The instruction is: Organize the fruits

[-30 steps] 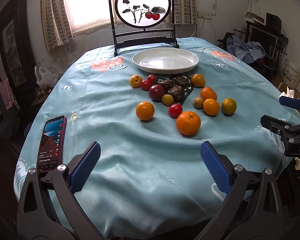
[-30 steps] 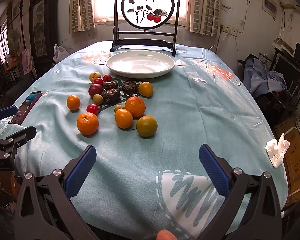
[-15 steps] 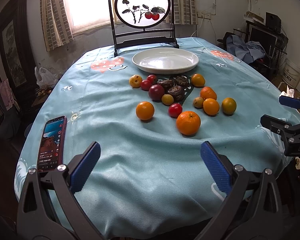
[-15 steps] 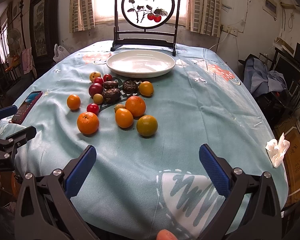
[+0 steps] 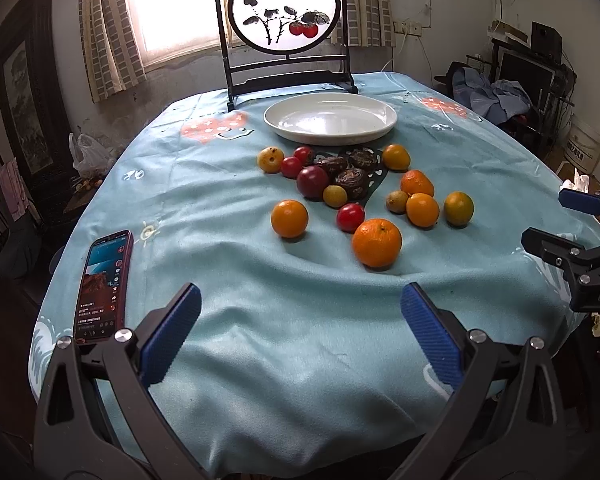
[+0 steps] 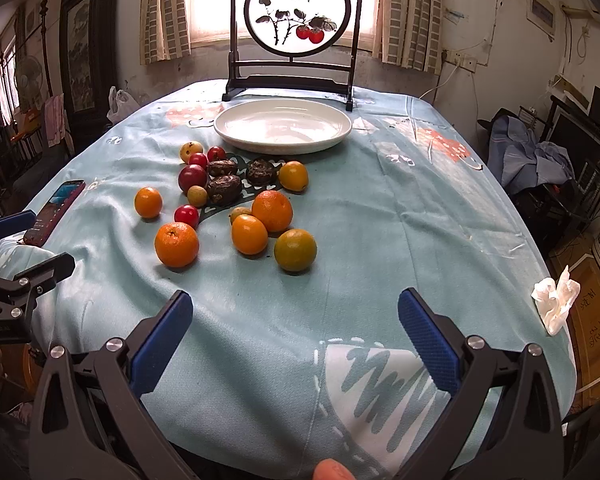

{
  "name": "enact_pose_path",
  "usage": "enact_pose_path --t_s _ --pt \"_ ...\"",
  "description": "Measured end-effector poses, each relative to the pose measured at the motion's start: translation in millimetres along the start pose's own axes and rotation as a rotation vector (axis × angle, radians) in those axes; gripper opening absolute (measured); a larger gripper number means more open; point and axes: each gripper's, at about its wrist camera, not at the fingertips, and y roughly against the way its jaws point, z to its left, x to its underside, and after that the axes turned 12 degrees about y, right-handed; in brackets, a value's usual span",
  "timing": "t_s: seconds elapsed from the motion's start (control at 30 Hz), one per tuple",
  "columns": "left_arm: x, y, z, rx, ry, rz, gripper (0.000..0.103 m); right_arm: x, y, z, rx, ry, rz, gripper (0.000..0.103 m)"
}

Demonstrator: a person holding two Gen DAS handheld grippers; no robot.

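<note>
On the worktop (image 5: pixel 260 340), loose fruits (image 5: pixel 364 196) lie clustered just before the empty white plate (image 5: pixel 330 120). Left hand-held gripper (image 5: pixel 300 334) and right hand-held gripper (image 6: pixel 296 336) hover at the near edge, jaws wide, holding nothing.

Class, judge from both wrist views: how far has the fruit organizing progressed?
Done: nothing visible; the white plate holds no fruit. In hand: nothing; the left gripper and right gripper hover with jaws open near the table's front edge. Left: every fruit, from the large orange to the green-tinged citrus, lies on the tablecloth.
</note>
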Motion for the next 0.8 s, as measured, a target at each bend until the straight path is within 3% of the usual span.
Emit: enact_pose_path --t_s 0.8 --pt "5.4 -3.6 0.9 -0.002 -0.004 0.008 0.101 3.7 -5.6 5.5 -0.016 0.001 0.006 0.102"
